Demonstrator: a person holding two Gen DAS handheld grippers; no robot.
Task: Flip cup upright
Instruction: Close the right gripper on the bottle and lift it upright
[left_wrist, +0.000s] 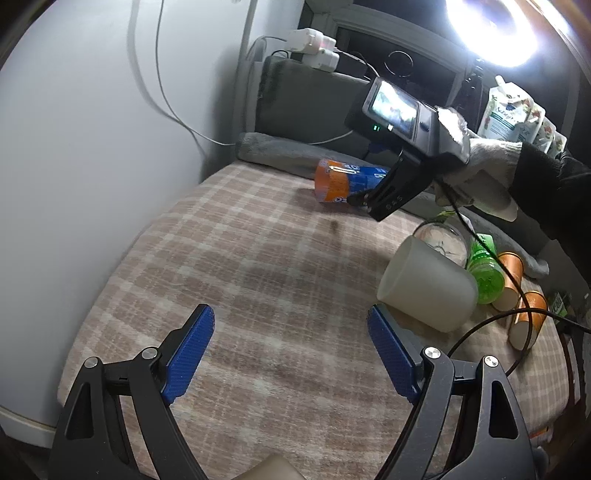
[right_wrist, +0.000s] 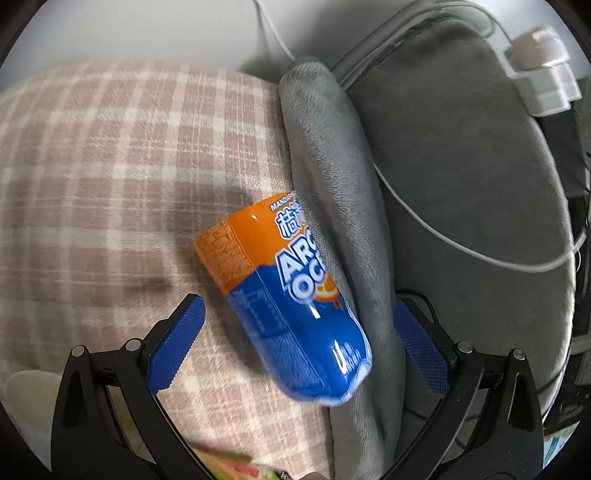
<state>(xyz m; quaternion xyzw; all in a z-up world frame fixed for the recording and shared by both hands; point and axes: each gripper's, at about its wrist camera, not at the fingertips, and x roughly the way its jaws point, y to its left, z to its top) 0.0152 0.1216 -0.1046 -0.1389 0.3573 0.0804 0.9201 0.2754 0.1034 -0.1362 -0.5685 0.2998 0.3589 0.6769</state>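
Observation:
An orange-and-blue printed cup (right_wrist: 284, 299) lies on its side on the plaid cloth, against a rolled grey towel (right_wrist: 332, 192). My right gripper (right_wrist: 295, 343) is open, its blue pads either side of the cup's blue end, not touching it. In the left wrist view the same cup (left_wrist: 340, 181) lies far back, with the right gripper (left_wrist: 369, 201), held by a gloved hand, at it. My left gripper (left_wrist: 291, 350) is open and empty over the cloth, left of a frosted white cup (left_wrist: 428, 288) lying on its side.
The plaid cloth (left_wrist: 240, 258) covers the table. At the right lie a green bottle (left_wrist: 484, 269), two orange paper cups (left_wrist: 517, 291) and a glass jar (left_wrist: 443, 238). A grey cushion (right_wrist: 461, 166), white cables and chargers (left_wrist: 314, 46) stand behind. A black cable (left_wrist: 491, 321) crosses the right side.

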